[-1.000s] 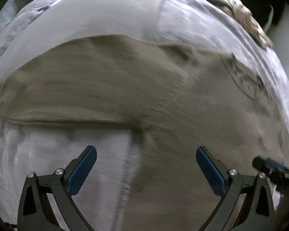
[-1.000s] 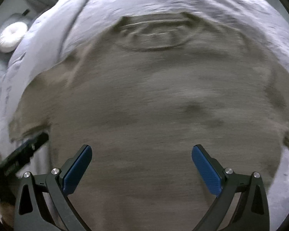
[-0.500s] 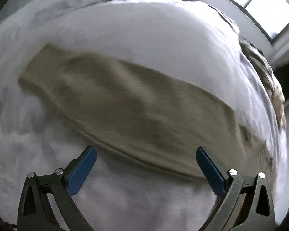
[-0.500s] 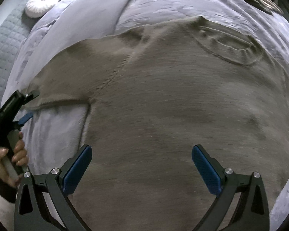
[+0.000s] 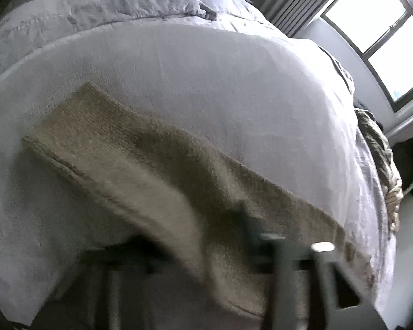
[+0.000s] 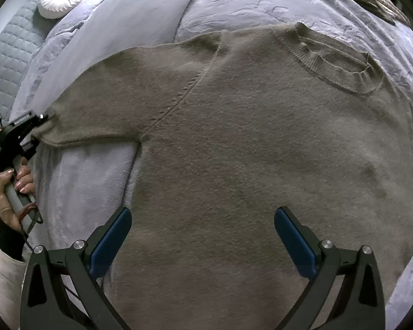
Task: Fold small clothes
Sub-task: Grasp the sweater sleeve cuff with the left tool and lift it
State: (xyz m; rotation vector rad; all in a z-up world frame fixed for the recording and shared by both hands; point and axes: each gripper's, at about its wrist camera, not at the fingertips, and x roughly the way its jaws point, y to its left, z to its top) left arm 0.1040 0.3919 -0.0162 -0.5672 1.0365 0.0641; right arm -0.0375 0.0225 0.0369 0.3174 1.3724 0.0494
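Left claw [image 6: 38,126] pinches my sweater's [image 6: 247,151] sleeve cuff; right claw [image 6: 202,236] hovers agape; collar points away, only right view shows it.

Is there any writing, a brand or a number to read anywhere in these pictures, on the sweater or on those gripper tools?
Small white lettering on the left gripper: too small and blurred to read.
Sweater: no label or print shows.
Right gripper: no markings show.
Blanket: nothing written.
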